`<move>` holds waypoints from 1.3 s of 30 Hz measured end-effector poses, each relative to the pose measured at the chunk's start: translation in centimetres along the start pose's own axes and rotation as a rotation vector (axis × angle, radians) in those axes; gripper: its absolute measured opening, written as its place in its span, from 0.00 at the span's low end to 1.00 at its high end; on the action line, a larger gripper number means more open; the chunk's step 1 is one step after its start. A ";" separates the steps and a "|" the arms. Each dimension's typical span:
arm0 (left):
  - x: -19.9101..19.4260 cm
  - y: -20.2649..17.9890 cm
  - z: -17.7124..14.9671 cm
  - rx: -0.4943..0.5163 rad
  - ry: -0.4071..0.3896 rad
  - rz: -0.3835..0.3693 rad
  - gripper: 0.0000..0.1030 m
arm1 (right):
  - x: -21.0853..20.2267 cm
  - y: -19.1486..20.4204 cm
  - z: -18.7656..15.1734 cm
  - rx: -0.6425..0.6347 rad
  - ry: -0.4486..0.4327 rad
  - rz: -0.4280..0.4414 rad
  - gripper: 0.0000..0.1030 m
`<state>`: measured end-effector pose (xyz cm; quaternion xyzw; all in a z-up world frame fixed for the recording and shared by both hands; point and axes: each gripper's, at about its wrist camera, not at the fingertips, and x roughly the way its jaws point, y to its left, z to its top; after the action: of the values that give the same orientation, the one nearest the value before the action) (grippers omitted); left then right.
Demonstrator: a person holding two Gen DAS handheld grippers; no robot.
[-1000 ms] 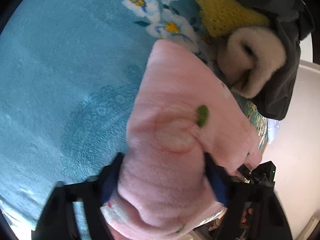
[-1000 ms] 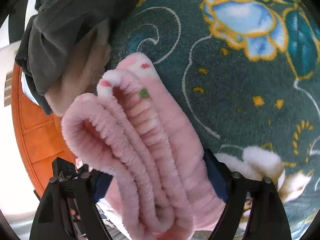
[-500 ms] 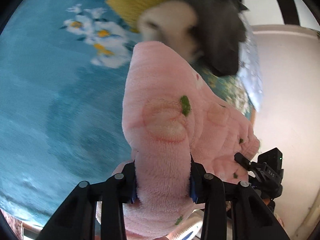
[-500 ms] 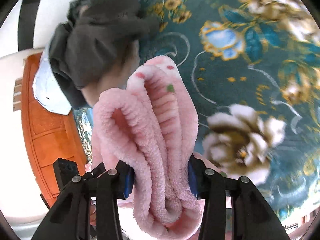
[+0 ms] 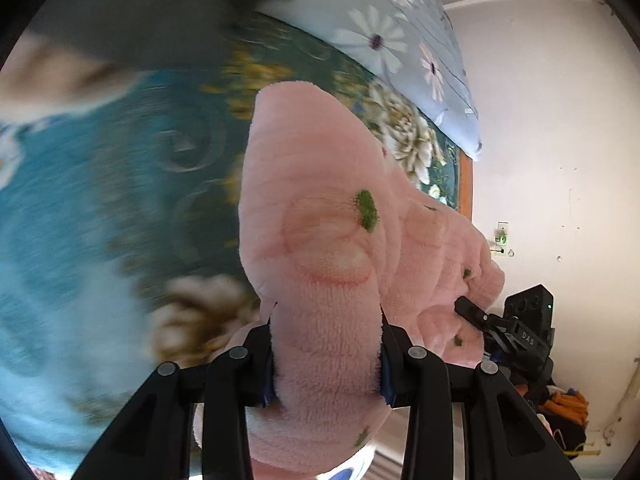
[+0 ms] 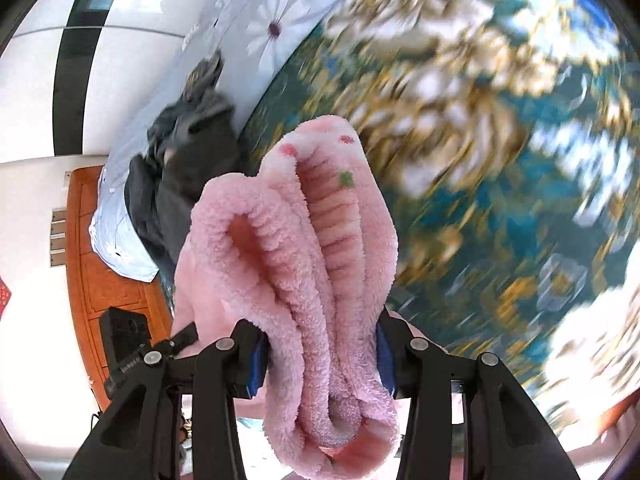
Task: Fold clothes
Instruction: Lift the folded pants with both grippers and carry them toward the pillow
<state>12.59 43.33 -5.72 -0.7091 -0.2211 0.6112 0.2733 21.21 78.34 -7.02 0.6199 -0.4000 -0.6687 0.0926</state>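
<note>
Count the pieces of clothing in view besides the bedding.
2. A pink fleece garment clamped in both grippers' jaws, and a dark grey garment heaped on the bed behind it. More may be hidden.

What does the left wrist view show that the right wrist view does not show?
Only the left wrist view shows a peach print with a green leaf on the pink fleece garment, and a wall socket. Only the right wrist view shows the garment's bunched folds, a dark grey garment in focus and an orange wooden cabinet. Both show a tool clamped on the pink fleece above the floral teal blanket.
</note>
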 end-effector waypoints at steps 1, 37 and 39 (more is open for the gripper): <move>1.8 -1.8 0.5 -0.009 -0.002 0.007 0.39 | -0.9 -1.0 1.6 -0.005 0.004 0.002 0.44; 15.8 -15.8 14.8 -0.055 -0.137 0.060 0.48 | -11.0 -12.5 34.2 -0.302 -0.174 -0.159 0.55; 16.0 -17.6 13.3 0.052 -0.120 0.082 0.48 | -12.6 -10.1 33.2 -0.375 -0.246 -0.094 0.55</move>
<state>2.30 68.45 -7.46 -0.6723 -0.1919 0.6689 0.2526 -2.32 106.75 -7.01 0.5238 -0.2476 -0.8053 0.1254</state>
